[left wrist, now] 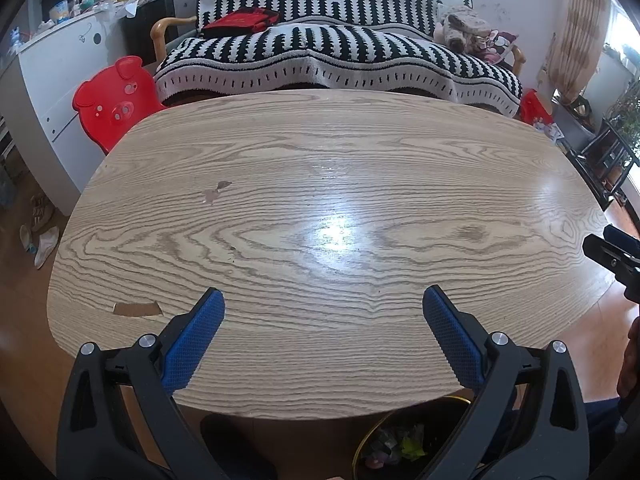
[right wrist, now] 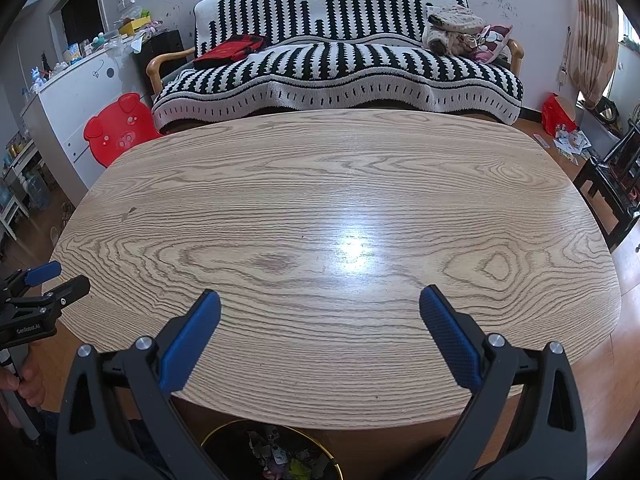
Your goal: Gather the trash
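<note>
The left claw is held wide open over the near edge of the counter, with nothing between its blue pads. The right claw is likewise spread wide and empty above the same edge. Each claw is also seen from the other's camera: the right one at the far right edge of the left view, the left one at the far left edge of the right view, with a bit of the holding hand below it.

Under the near rim of the counter, on the wooden floor, a black bin with a gold rim is seen, and the trash, crumpled wrappers in mixed colours, lies inside it. The same bin is seen at the bottom of the left view, between the claw's arms.

A chipped patch is seen in the counter's veneer near its left edge, and a small stain further in.

Beyond the counter a red pig-faced stool is set at the left, beside a white cabinet with clutter on top. Against the far wall stands a sofa under a black-and-white cover, with a red bag and a heap of clothes on it.
</note>
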Tool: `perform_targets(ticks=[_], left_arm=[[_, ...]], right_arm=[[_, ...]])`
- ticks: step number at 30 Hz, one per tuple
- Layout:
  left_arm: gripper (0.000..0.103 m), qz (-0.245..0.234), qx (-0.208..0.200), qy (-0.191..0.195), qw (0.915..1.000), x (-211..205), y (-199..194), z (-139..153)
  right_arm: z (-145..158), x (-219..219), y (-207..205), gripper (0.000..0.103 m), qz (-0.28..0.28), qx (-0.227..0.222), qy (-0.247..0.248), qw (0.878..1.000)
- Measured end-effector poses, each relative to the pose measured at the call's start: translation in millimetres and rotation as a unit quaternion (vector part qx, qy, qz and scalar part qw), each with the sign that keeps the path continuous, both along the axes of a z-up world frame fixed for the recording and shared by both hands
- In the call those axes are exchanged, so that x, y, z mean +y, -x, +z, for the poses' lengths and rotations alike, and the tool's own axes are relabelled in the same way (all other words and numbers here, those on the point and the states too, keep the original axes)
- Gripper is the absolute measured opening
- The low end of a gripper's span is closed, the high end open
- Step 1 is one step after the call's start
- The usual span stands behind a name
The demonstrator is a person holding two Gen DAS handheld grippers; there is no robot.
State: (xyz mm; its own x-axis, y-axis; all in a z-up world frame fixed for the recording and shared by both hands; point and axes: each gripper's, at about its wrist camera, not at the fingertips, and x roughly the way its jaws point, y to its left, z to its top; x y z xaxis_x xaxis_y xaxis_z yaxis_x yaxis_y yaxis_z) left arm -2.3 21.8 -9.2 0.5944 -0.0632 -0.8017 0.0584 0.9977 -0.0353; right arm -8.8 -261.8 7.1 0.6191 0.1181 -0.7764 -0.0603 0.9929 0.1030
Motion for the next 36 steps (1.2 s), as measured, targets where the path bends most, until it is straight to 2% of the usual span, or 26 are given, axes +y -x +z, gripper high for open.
perform_targets(ticks=[17,36], left_arm=[[0.096,-0.001,0.003,-0.004,1.0,-1.5,-0.3,-3.1],[0.096,0.001,-0.008,-0.029,0.9996,-7.8,2.0,-1.1]], right_arm=[[0.6,0.3,-0.4,0.096,0.0,0.0,0.001,1.0],[-0.7,0.1,-2.7,0.096,0.001,0.004,0.003,1.0]])
